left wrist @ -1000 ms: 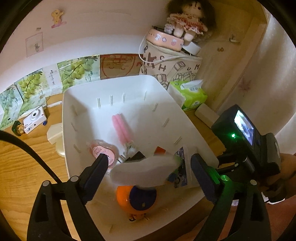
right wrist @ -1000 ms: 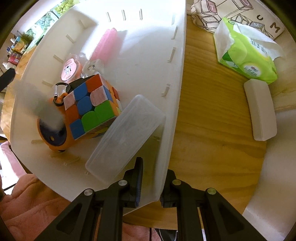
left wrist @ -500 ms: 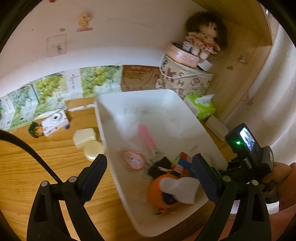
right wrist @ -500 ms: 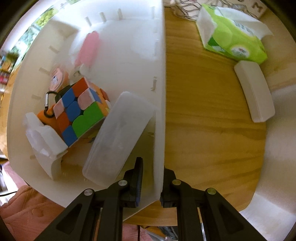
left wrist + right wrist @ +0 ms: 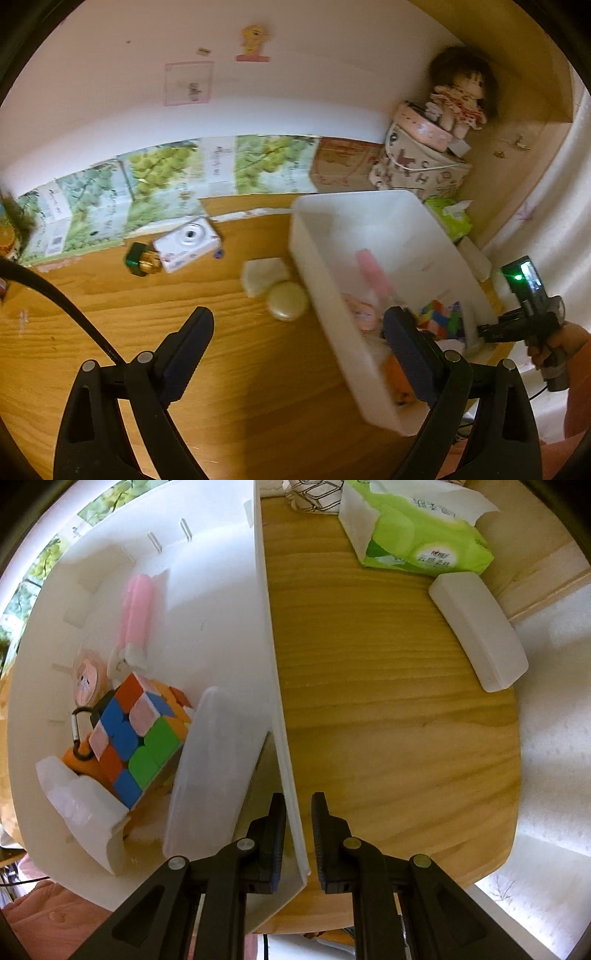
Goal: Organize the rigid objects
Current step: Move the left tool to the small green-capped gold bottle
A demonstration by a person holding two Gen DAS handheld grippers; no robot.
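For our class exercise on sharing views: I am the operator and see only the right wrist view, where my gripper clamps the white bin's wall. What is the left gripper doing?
Observer: The left gripper is open and empty, over the wooden table beside the white bin.
Operator: Is anything lying outside the bin on that side?
Observer: Yes, a white compact camera lies on the table, well apart from the bin.
Operator: Is anything nearer the bin?
Observer: A round cream case sits close to the bin's outer wall.
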